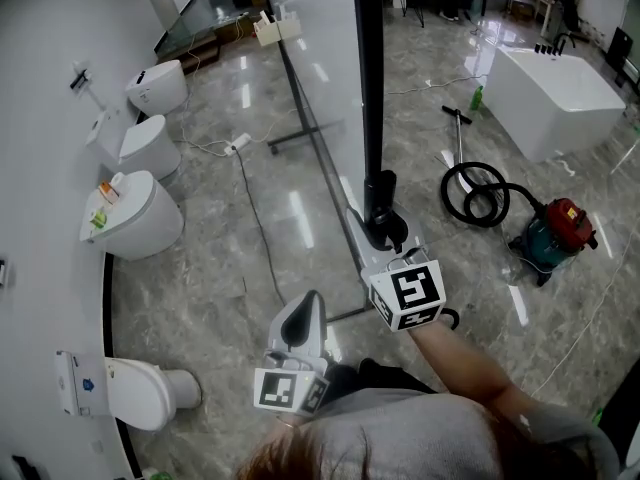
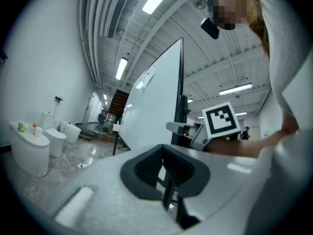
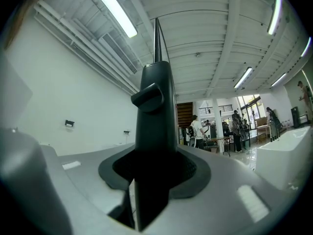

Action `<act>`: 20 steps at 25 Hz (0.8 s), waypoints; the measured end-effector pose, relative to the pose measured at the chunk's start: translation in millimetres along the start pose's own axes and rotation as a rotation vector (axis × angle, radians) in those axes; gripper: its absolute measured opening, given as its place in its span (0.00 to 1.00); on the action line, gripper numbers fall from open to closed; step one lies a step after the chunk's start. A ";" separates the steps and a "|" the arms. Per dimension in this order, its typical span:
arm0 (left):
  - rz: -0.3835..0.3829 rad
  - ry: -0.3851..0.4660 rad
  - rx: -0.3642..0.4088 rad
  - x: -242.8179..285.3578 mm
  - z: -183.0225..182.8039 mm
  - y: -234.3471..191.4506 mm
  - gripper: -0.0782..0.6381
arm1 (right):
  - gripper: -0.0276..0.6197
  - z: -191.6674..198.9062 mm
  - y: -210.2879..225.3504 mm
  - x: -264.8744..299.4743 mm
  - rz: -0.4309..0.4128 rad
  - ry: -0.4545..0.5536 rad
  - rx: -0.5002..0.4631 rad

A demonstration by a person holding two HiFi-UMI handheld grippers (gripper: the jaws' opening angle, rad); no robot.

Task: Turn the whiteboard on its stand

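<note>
Seen from the head camera, the whiteboard (image 1: 322, 63) stands on its edge and runs from the centre of the picture up toward 12 o'clock, with its black stand post (image 1: 372, 88) along its right side. The right gripper (image 1: 384, 230), just below centre, has its jaws clamped around that post. The left gripper (image 1: 306, 306) at 6 o'clock is apart from the board, its jaws drawn together on nothing. White toilets (image 1: 135, 213) line the wall at 9 o'clock, and a red vacuum cleaner (image 1: 555, 230) sits at 3 o'clock.
</note>
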State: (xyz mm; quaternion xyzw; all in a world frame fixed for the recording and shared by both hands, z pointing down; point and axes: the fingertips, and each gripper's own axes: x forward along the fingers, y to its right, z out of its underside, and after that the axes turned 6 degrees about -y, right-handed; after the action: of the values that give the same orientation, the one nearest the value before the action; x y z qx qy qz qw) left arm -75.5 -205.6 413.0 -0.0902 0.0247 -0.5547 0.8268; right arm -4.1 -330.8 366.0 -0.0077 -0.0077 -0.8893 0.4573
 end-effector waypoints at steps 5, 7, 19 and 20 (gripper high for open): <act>0.017 -0.003 0.003 -2.2 -1.0 6.6 0.11 | 0.27 -0.7 -7.6 -12.4 0.006 -0.002 0.002; 0.023 -0.006 0.006 -5.5 0.2 7.8 0.11 | 0.27 -1.2 -11.4 -16.6 0.014 -0.001 0.001; 0.038 -0.015 -0.003 -50.6 6.9 8.3 0.11 | 0.27 0.5 -39.8 -48.1 0.052 0.000 -0.002; 0.038 -0.015 0.001 -55.2 7.1 9.2 0.11 | 0.27 0.4 -41.9 -50.9 0.055 0.000 -0.001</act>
State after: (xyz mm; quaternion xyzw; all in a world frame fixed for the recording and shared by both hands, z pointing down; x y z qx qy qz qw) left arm -87.3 -150.4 415.1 -0.0935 0.0199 -0.5380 0.8375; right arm -8.5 -265.0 365.1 -0.0083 -0.0072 -0.8763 0.4816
